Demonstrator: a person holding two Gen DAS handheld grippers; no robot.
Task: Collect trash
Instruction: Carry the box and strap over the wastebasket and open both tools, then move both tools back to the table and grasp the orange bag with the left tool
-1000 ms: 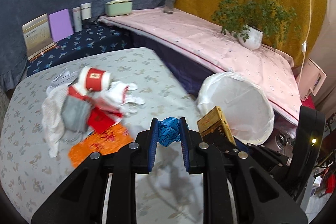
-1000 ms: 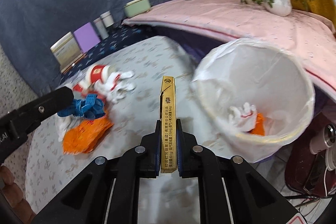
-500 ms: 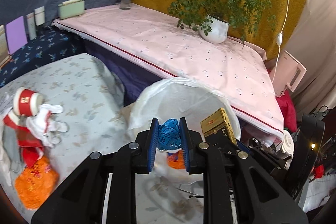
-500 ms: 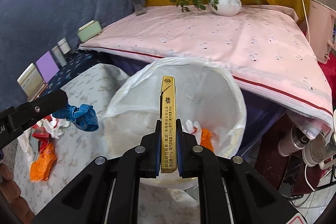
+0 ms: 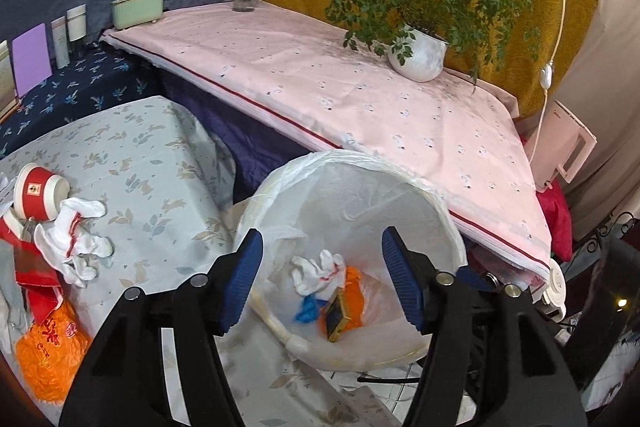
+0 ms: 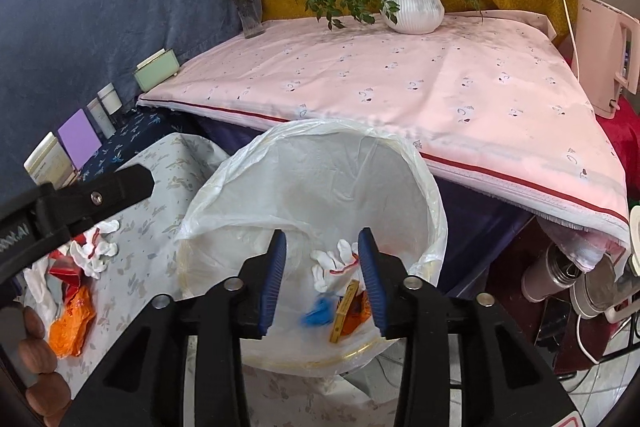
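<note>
Both my left gripper (image 5: 322, 277) and right gripper (image 6: 322, 277) had just been opening, nothing between the jaws, so the 2 scraps dropped cleanly with both centred over the bin (image 5: 440, 205), the blue wad (image 5: 306, 311) and gold box (image 5: 336, 315) already inside.

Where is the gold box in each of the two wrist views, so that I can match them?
Left wrist: the gold box lies in the trash bin, low centre, on orange trash.
Right wrist: the gold box is low centre, beside the blue scrap.
Shared landmark: the white plant pot.
</note>
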